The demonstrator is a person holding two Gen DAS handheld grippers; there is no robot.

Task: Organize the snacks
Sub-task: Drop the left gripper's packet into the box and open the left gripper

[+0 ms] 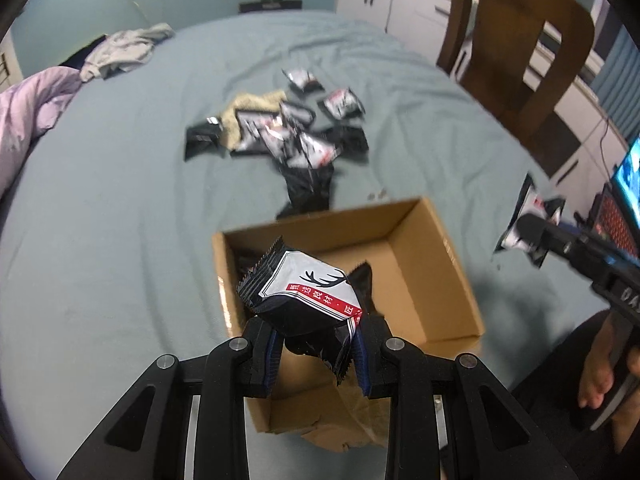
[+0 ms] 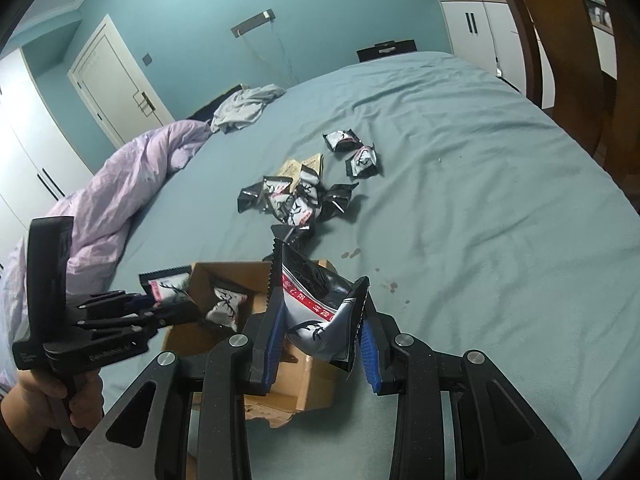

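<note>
Snack packets: one glossy, crinkled foil packet [image 1: 310, 300] is pinched in the left claw [image 1: 316, 350] above the open cardboard box [image 1: 436, 280]; another [image 2: 316, 312] is clamped in the right claw [image 2: 320, 354] beside it; the pile [image 2: 296, 200] lies on the wrinkled bedsheet [image 2: 480, 220]. Best release low, over bare box floor, clear of the packet already inside [image 2: 226, 306].

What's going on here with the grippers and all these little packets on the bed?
A person is sorting snacks into an open brown cardboard box on a blue-sheeted bed. The left gripper holds one black-and-white snack packet over the box; the right gripper clamps another black-and-white packet beside it. A loose pile of packets is not yet boxed.
</note>
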